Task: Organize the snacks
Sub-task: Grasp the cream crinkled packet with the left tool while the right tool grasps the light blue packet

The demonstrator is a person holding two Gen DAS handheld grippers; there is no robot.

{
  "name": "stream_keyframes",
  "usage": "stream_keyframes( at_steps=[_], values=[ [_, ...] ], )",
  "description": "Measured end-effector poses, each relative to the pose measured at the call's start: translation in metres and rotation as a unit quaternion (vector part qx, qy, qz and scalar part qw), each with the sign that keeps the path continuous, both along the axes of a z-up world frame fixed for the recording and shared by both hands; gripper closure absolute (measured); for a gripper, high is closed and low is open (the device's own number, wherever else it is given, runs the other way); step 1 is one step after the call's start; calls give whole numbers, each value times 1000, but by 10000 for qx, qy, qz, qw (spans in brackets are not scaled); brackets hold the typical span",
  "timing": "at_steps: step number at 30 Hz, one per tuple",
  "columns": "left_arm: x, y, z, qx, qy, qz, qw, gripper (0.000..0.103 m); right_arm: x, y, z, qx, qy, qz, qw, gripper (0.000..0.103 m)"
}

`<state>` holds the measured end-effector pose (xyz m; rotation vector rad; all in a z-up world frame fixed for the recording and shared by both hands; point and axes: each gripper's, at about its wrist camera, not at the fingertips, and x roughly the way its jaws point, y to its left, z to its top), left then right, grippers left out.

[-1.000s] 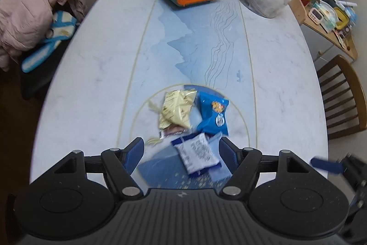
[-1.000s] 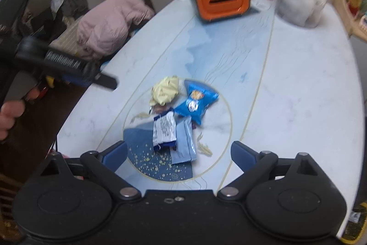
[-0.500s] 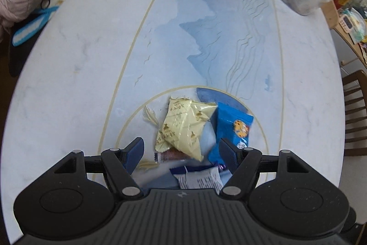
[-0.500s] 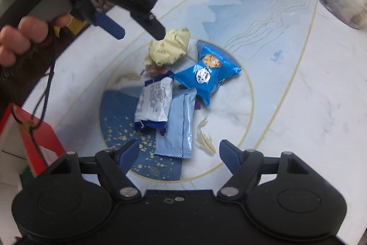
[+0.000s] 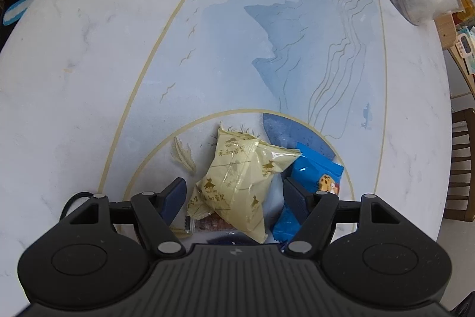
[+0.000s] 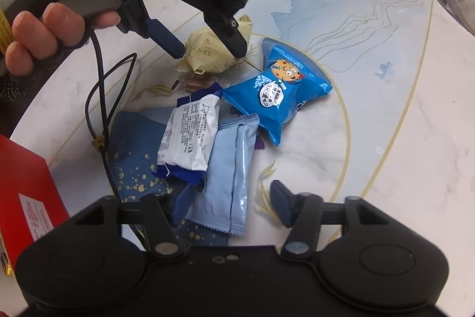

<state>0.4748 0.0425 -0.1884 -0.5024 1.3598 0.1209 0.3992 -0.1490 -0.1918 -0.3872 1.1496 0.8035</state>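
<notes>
Left wrist view showed the left claw spread wide around the cream snack packet, its fingers on either side and, as far as the view allowed, not pressing it. That packet lay on the bench, inside the gold ring printed on it. Just right of the cream packet sat the blue cookie packet. Nearer the camera than the cream packet, a white-and-navy packet overlapped a pale blue packet. The right claw was closing with the pale blue packet's lower end between its fingers, not yet pinched. A hand gripped the left claw's handle.
</notes>
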Motion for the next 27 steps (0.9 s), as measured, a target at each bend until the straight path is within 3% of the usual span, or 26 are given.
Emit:
stream_keyframes(
  at_steps=[5, 16, 27],
  values=[
    [-1, 1, -7, 23, 51, 37, 10000, 33, -2, 4, -3, 80, 16, 85, 9999, 66],
    [-12, -3, -1, 195, -88, 42, 9998, 59, -9, -1, 4, 302, -42, -267, 9992, 79],
    [-35, 7, 12, 232, -208, 214, 9993, 65, -22, -18, 19, 410, -206, -840, 9954, 89]
  ],
)
